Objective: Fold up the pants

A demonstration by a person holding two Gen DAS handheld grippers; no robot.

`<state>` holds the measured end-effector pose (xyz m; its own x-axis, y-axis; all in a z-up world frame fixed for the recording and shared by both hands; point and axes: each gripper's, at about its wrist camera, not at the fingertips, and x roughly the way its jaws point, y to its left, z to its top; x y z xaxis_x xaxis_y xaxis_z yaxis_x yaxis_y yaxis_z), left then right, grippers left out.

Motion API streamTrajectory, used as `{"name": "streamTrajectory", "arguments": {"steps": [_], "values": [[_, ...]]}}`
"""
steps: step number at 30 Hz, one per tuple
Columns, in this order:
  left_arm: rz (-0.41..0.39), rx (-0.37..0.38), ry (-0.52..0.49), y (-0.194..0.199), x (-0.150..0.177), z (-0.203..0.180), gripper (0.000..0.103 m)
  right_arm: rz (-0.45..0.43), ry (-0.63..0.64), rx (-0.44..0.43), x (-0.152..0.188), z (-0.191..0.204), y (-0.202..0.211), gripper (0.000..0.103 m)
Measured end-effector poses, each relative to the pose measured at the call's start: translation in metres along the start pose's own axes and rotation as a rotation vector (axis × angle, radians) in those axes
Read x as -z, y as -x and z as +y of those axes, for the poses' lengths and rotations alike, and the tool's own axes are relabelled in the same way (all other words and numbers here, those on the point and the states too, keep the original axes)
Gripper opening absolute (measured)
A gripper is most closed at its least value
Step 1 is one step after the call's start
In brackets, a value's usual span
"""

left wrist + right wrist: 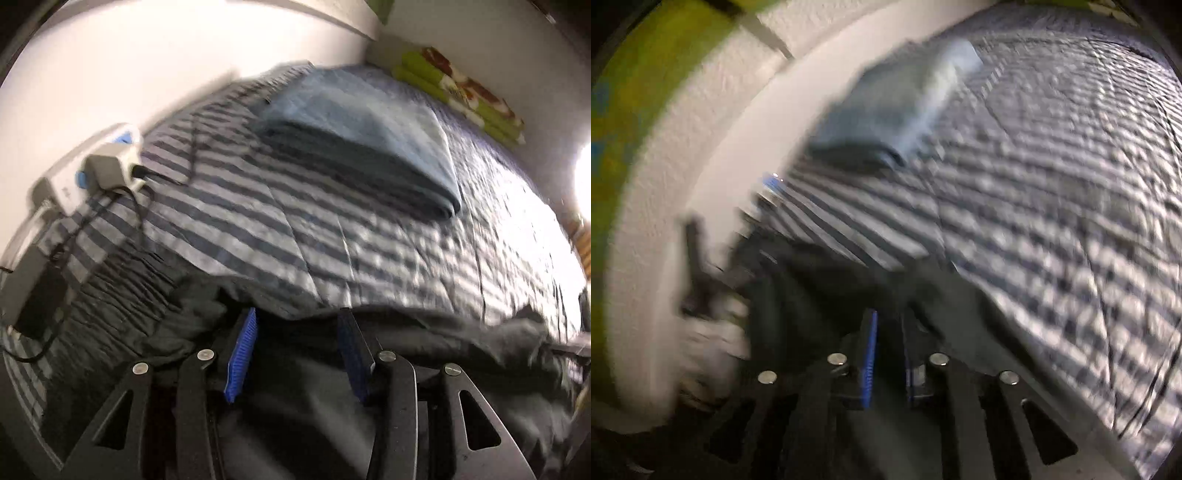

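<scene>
Dark grey pants [443,350] lie crumpled along the near edge of a striped bedspread [258,221]. My left gripper [297,314] stands open over them. The faces of its blue pads [242,354] are bare, and dark cloth lies below the gap. In the blurred right wrist view the pants [812,295] rise in a ridge to my right gripper [889,314]. Its pads [870,362] are nearly together and shut on that dark cloth.
A folded blue blanket [362,147] rests further up the bed, seen also in the right wrist view [897,103]. A white power strip with plugs and cables [107,166] lies by the wall at the left. Green flowered bedding [461,92] sits at the far corner.
</scene>
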<state>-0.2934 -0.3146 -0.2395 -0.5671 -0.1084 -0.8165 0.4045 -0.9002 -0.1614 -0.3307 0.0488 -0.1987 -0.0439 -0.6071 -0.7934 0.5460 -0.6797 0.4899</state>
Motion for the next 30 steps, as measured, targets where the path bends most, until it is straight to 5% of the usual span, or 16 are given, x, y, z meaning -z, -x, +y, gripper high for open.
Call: {"name": "streamTrajectory", "arguments": {"steps": [2, 6, 9, 13, 17, 23, 26, 30], "values": [[-0.052, 0.023, 0.055, 0.015, -0.004, 0.01, 0.047, 0.035, -0.025, 0.087, 0.006, -0.008, -0.013, 0.014], [-0.11, 0.013, 0.066, 0.035, -0.001, 0.02, 0.047, -0.102, -0.126, -0.008, 0.021, -0.015, 0.04, 0.015], [-0.115, 0.063, 0.085, 0.046, 0.007, 0.023, 0.047, -0.243, -0.14, 0.004, 0.063, -0.008, 0.11, 0.02], [-0.126, 0.113, 0.043, 0.063, 0.02, 0.0, 0.048, -0.424, -0.262, 0.086, 0.16, -0.019, 0.203, 0.025], [-0.11, 0.19, -0.034, 0.086, 0.043, -0.056, 0.048, -0.526, -0.417, 0.31, 0.264, -0.047, 0.275, 0.025], [-0.035, 0.299, -0.294, 0.117, 0.098, -0.181, 0.048, -0.673, -0.714, 0.501, 0.415, -0.094, 0.368, 0.027], [0.015, 0.38, -0.423, 0.132, 0.13, -0.246, 0.048, -0.729, -0.852, 0.446, 0.473, -0.116, 0.388, 0.032], [0.043, 0.437, -0.58, 0.155, 0.173, -0.322, 0.05, -0.782, -0.898, 0.37, 0.508, -0.13, 0.391, 0.044]]}}
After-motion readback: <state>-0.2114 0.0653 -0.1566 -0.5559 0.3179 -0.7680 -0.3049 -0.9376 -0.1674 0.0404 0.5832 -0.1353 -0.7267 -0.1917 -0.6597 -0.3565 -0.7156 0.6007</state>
